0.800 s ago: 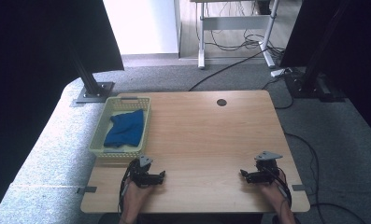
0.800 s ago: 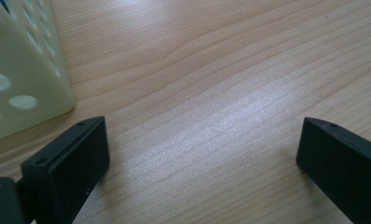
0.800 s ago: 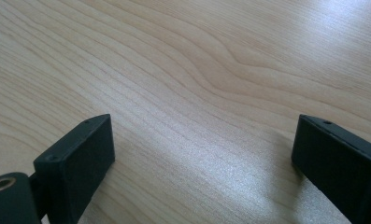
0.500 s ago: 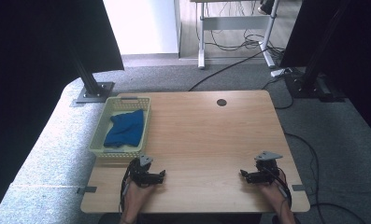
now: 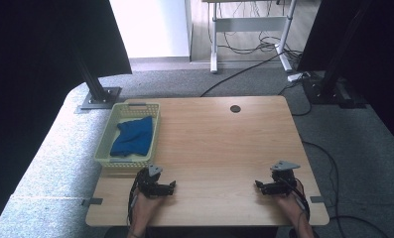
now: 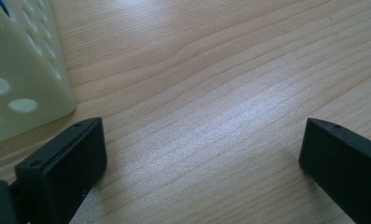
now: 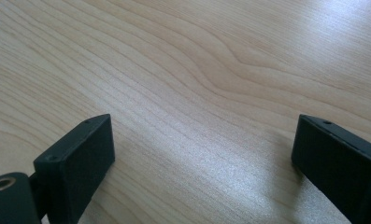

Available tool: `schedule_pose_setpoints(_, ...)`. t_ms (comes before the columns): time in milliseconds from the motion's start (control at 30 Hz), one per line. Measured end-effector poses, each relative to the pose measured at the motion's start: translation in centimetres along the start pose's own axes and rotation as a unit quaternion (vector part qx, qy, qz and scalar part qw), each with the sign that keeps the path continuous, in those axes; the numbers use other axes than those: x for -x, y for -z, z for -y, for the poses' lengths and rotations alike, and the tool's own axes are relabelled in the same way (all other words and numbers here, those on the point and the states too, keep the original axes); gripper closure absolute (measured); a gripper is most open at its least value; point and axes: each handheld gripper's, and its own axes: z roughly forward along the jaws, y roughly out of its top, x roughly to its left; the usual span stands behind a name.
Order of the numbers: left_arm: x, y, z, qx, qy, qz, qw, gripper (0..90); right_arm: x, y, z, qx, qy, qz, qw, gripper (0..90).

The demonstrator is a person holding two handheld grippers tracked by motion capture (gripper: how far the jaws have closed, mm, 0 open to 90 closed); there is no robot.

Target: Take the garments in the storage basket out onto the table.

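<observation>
A pale green perforated basket (image 5: 101, 151) stands at the table's left edge with a crumpled blue cloth (image 5: 133, 136) inside it. My left gripper (image 5: 170, 186) rests on the wood just in front of the basket, jaws wide apart and nothing between them. In the left gripper view the basket's wall (image 6: 19, 70) stands close at the left, and the left gripper (image 6: 202, 149) is open over bare wood. My right gripper (image 5: 259, 186) lies near the front right of the table. The right gripper view shows the right gripper (image 7: 204, 144) open over bare wood grain.
The wooden table (image 5: 219, 144) has a round cable hole (image 5: 235, 108) near its far edge. Grey carpet surrounds it, with black stand bases (image 5: 100, 96) behind and cables trailing on the floor at the right.
</observation>
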Motion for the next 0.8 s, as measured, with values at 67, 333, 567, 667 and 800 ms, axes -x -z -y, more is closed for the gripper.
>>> schedule_pose_setpoints(67, 0.0, 0.0, 0.0, 0.0, -0.001, 0.001, 1.0, 0.8, 0.0, 0.0, 0.0, 0.0, 0.0, 0.0, 1.0, 5.7)
schedule_pose_setpoints(333, -0.2, 0.2, -0.1, -0.002, -0.003, 0.004, 1.0, 4.0, 0.0, 0.0, 0.0, 0.0, 0.0, 0.0, 1.0, 5.7)
schedule_pose_setpoints(567, 0.0, 1.1, -0.7, 0.01, -0.003, 0.018, 0.9998, 4.5, 0.0, 0.0, 0.0, 0.0, 0.0, 0.0, 1.0, 5.7)
schedule_pose_setpoints(667, 0.1, 1.6, -1.1, 0.015, -0.008, 0.019, 0.9997, 4.5, 0.0, 0.0, 0.0, 0.0, 0.0, 0.0, 1.0, 5.7)
schedule_pose_setpoints(800, 0.3, 2.1, -1.6, 0.019, -0.011, 0.024, 0.9995, 4.5, 0.0, 0.0, 0.0, 0.0, 0.0, 0.0, 1.0, 5.7)
